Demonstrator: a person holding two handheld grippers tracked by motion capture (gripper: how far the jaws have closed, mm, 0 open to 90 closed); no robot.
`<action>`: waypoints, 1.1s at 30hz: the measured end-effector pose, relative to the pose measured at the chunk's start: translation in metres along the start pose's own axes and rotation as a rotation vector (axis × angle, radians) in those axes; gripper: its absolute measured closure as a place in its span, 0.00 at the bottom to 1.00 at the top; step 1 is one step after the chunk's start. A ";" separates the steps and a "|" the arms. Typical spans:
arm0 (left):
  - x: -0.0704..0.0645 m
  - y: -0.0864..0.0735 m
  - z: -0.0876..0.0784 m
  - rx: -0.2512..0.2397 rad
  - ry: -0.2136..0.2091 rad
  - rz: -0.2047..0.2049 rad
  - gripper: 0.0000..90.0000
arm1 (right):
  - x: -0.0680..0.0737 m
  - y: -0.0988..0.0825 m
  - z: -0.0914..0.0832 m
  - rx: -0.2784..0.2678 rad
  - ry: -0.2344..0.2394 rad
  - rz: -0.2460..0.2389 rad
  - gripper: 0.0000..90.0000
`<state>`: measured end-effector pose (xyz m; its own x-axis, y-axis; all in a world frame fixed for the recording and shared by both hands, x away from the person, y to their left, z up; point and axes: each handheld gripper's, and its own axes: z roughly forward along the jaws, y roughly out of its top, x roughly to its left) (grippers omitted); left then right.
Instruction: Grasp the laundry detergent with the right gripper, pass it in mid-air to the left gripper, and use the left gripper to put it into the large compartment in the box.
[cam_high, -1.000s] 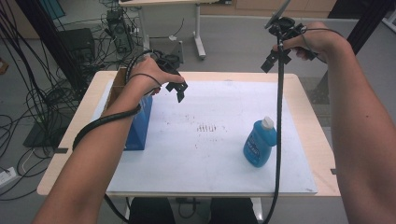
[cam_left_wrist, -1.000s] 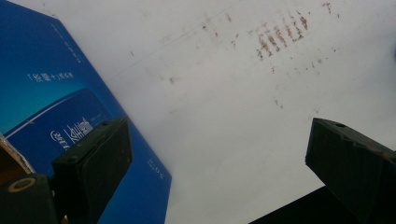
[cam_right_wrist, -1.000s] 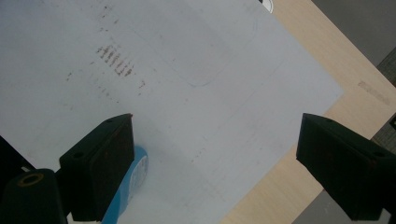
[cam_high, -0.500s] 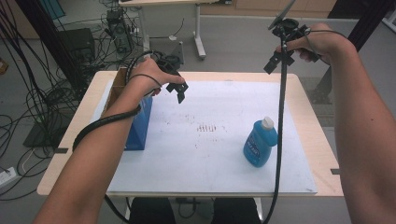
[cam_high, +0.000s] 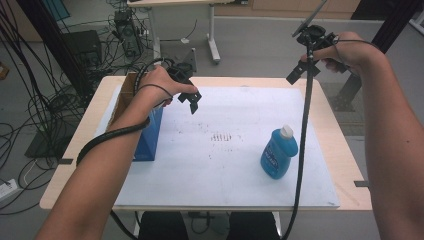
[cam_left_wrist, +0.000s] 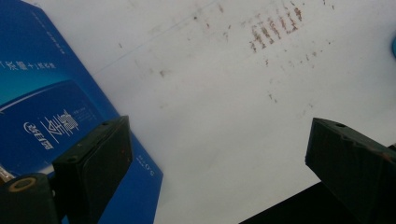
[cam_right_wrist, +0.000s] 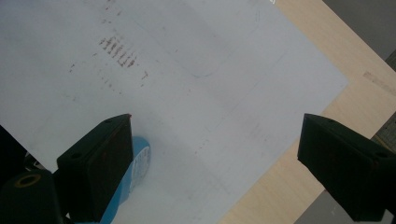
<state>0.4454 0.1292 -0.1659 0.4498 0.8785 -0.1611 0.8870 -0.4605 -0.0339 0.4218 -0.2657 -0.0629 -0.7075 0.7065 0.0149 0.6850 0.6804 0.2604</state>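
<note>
A person stands at a wooden table (cam_high: 340, 165) covered by a white mat (cam_high: 235, 165), a 2-jaw gripper in each hand.

In the high view, the left gripper (cam_high: 191, 100) sits at the upper left of center, held low over the mat just beside a blue cardboard box (cam_high: 146, 140). The box stands along the mat's left edge with its top open. The left gripper view looks down between 2 black jaws set wide apart, with nothing between them; the box's printed blue side fills the left part of that frame and bare, lightly stained mat lies beyond. The pose suggests this hand is waiting by the box, perhaps ready to steady it.

The right gripper (cam_high: 299, 74) appears at the upper right of the high view, lifted well above the table's far right corner, its cable hanging straight down. In the right gripper view its jaws also stand wide open and empty, angled down toward the mat.

A blue bottle (cam_high: 278, 154) with a white cap stands upright on the mat, at the lower right of center in the high view, well apart from both grippers. Its label edges into the lower left of the right gripper view (cam_right_wrist: 140, 163), partly behind a jaw. The raised right hand seems poised to come down on it, and the box looks like its likely destination.

A patch of brown smudges (cam_high: 222, 136) marks the mat's center.
</note>
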 end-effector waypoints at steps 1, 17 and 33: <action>-0.001 -0.001 0.000 -0.002 0.002 0.002 0.09 | 0.000 0.000 0.000 0.000 0.000 0.000 0.11; -0.010 -0.018 0.010 -0.014 -0.006 0.027 0.09 | -0.001 -0.042 0.001 -0.034 -0.013 0.001 0.11; -0.021 -0.033 0.014 -0.028 -0.038 0.059 0.09 | 0.010 -0.064 0.007 -0.048 -0.022 -0.014 0.11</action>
<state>0.4051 0.1244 -0.1752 0.4976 0.8443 -0.1990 0.8620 -0.5069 0.0045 0.3720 -0.3003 -0.0865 -0.7125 0.7016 -0.0097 0.6658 0.6804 0.3064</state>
